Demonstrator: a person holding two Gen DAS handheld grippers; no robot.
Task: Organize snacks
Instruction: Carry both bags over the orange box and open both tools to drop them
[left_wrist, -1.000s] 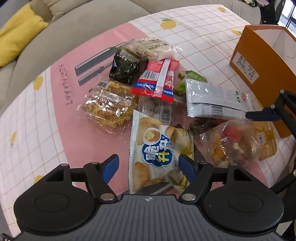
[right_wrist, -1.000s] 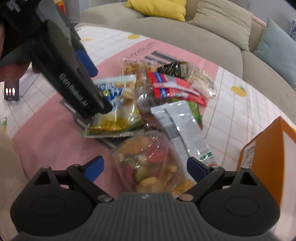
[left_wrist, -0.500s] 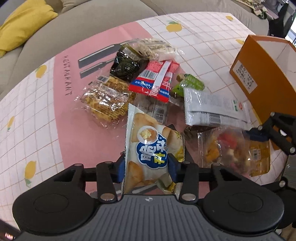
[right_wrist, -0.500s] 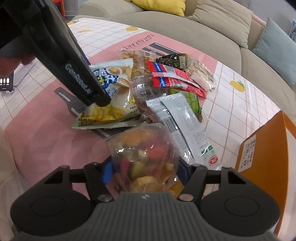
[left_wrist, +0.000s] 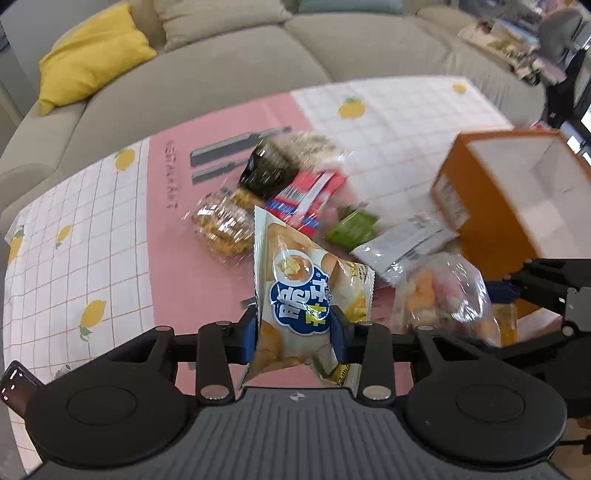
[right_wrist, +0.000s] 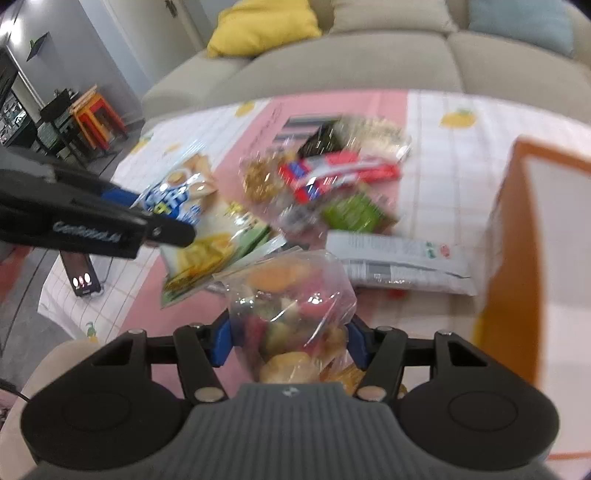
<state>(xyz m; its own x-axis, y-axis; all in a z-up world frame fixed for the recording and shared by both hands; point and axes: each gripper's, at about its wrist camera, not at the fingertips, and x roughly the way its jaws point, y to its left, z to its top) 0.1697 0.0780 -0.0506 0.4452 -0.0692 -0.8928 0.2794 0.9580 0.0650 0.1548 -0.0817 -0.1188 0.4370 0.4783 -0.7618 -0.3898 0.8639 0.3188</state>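
1. The left tongs (left_wrist: 293, 334) are clamped on the white chip bag (left_wrist: 301, 295), which is lifted clear of the worktop (left_wrist: 110, 236).
2. The right tongs (right_wrist: 290, 341) are closed around the clear bag of mixed sweets (right_wrist: 291, 295), raised just beside the chip bag.
3. The other snacks lie in a loose heap on the pink cloth: a red packet (left_wrist: 306, 195), a green packet (left_wrist: 351, 229) and a silver pouch (right_wrist: 399, 258).
4. The open orange box (left_wrist: 517, 192) stands on the worktop to the right of the heap.
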